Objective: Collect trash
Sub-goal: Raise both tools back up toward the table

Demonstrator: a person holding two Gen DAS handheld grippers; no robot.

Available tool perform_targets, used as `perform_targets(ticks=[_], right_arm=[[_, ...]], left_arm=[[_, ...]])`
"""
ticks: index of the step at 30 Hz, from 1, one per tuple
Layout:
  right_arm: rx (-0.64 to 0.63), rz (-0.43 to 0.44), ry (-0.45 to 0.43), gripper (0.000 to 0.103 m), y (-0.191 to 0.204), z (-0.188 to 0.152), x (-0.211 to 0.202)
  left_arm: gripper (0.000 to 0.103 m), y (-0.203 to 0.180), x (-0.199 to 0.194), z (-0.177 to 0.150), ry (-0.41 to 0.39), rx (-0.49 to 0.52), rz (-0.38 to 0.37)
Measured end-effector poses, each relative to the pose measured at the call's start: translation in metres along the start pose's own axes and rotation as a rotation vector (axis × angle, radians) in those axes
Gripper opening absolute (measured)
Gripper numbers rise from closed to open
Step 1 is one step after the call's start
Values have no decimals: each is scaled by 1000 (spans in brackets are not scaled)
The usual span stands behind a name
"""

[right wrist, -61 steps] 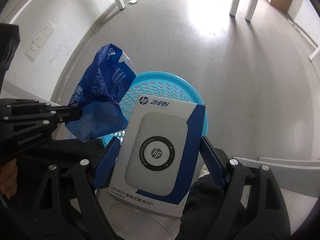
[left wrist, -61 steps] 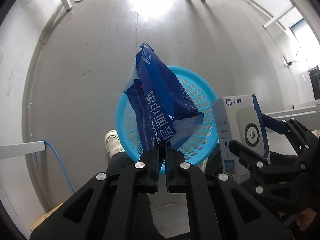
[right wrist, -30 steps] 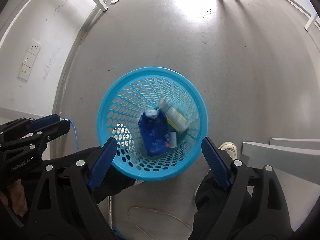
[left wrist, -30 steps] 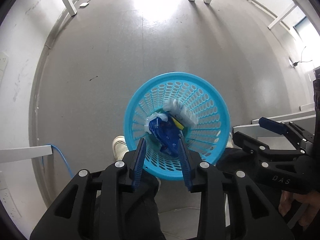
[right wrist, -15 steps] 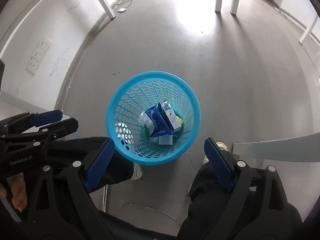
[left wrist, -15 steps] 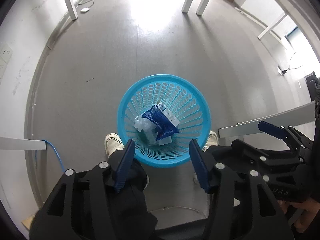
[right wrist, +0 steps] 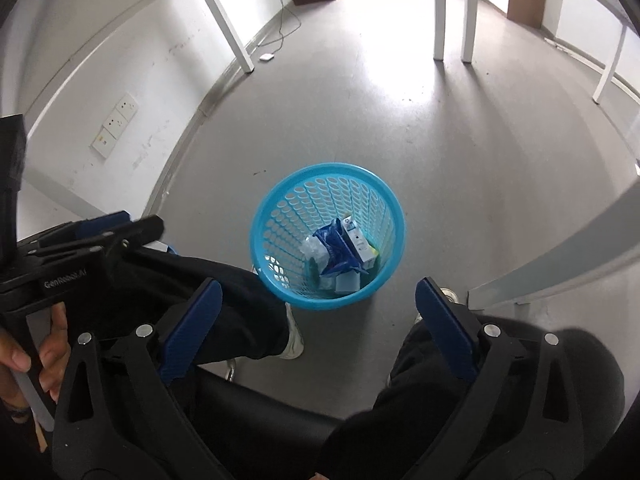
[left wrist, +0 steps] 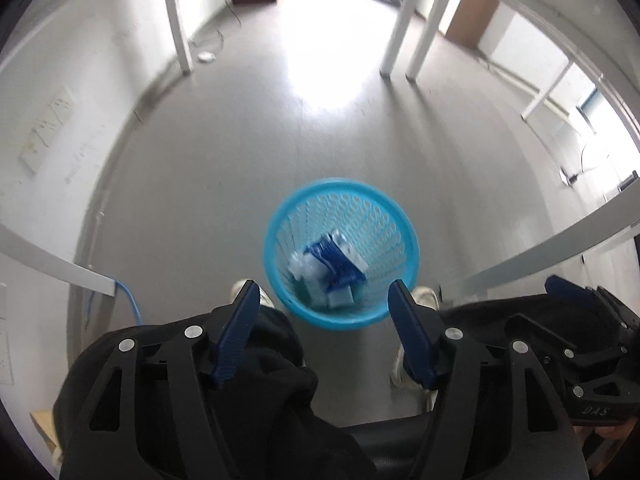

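Both my jaws were opening, empty; the blue wrapper (right wrist: 338,250) in the basket (right wrist: 280,216) looked light and crumply, best pinched at an edge.

Black gripper (right wrist: 318,308) frames with blue pads (right wrist: 192,322) and silver screws; black trousers (right wrist: 224,304), white shoes (right wrist: 294,338).

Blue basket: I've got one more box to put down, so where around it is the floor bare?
Beyond the blue basket, the grey floor is bare up to the white table legs and the wall. The near side is crowded: shoes and dark trouser legs flank it. Trash fills its bottom.
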State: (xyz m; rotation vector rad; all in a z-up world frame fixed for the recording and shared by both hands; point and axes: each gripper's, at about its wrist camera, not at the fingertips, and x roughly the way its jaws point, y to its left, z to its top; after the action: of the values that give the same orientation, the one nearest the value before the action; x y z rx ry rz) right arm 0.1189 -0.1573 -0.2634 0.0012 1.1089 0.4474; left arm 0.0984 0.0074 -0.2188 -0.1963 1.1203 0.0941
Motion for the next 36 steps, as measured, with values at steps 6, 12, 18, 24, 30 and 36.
perform_targets(ticks=[6,12,18,24,30,36], right_arm=[[-5,18,-39,93,7,-12,-27],[-40,2,-115,94,16,-25,-65],[-71,13,-224,94,20,-37,-106],[-118,39,-368,94,33,-34,-148],[-123,39,-479,94,34,-21,-186],[-101,22,-594,94,25,5,-224]], left_arm=[[72,-3,-37,-18,-103,14,-9],[77,-3,-75,-28,-213,23,-43],[86,-12,-120,-45,-385,86,-91],[93,-11,-154,-52,-523,104,-93],[97,2,-178,-42,-574,36,-122],[97,4,-197,-28,-621,28,-79]])
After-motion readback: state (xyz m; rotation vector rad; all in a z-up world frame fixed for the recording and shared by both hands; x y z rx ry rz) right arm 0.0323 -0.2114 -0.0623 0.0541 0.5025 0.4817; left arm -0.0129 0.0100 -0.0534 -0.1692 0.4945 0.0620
